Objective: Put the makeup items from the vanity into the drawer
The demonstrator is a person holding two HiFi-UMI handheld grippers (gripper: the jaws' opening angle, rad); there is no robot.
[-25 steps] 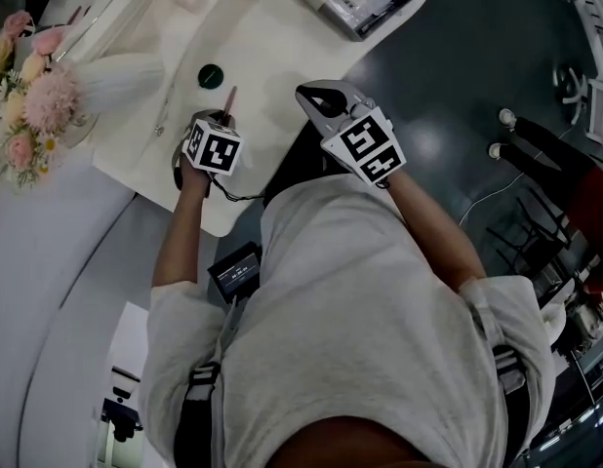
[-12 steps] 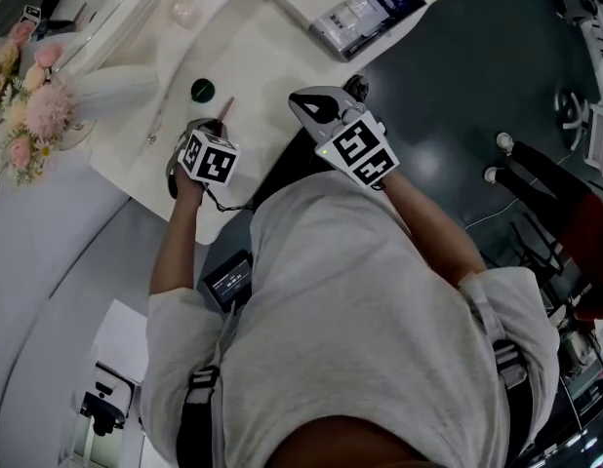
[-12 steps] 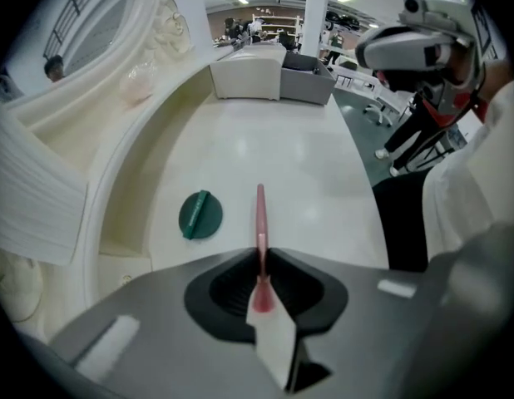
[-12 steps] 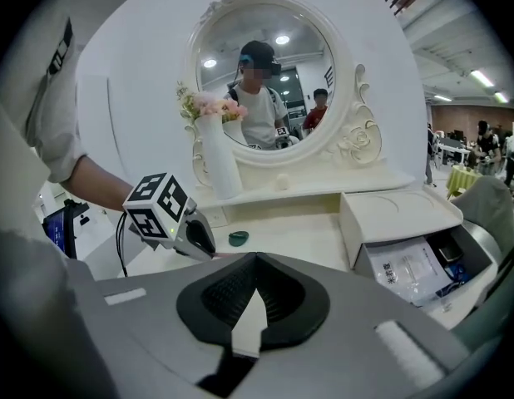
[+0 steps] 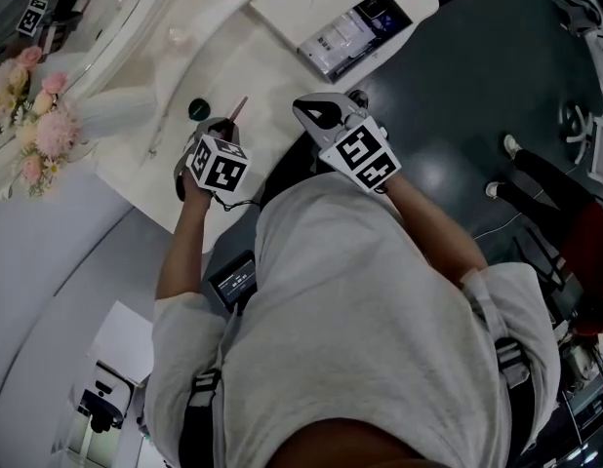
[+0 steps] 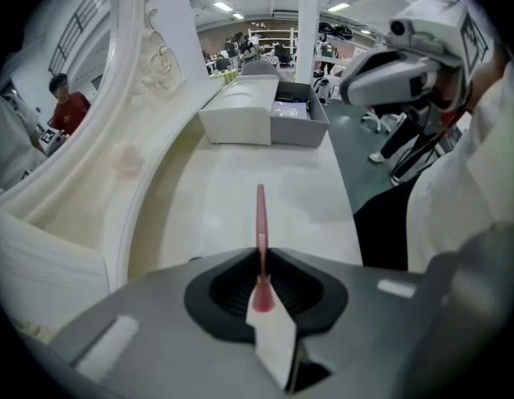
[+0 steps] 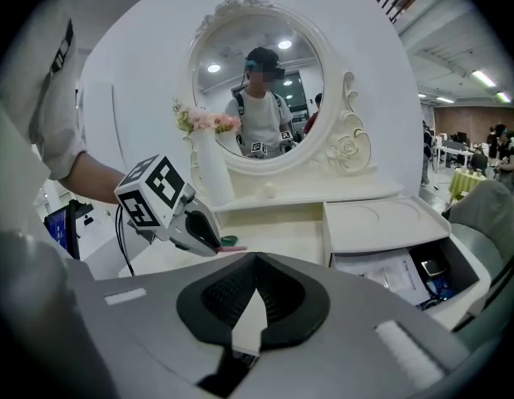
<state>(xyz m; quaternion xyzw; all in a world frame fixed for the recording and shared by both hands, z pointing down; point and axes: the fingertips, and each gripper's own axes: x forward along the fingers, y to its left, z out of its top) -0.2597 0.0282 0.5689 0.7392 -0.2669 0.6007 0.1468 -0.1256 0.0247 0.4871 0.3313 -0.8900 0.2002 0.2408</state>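
With a green round cap (image 5: 198, 109) lying on the vanity (image 5: 245, 58) at far left, my left tongs (image 6: 262, 296) are clamped on a pink makeup stick (image 6: 260, 216) over the top; right tongs (image 7: 250, 316) fully closed, empty, beside the open drawer (image 5: 282, 3).

The head camera is looking steeply down from above the person's shoulders, well above the vanity top (image 5: 253, 66), which is lying at the frame's upper left. The left gripper (image 5: 226, 125) camera is riding low and close over the vanity top, facing along it toward the open drawer (image 6: 303, 123) at its far end. The right gripper (image 5: 319, 113) camera is sitting farther back, off the vanity top's front edge, facing the mirror (image 7: 257, 90) behind it. All three views are sharing the vanity top and drawer; each gripper view is catching the other gripper.
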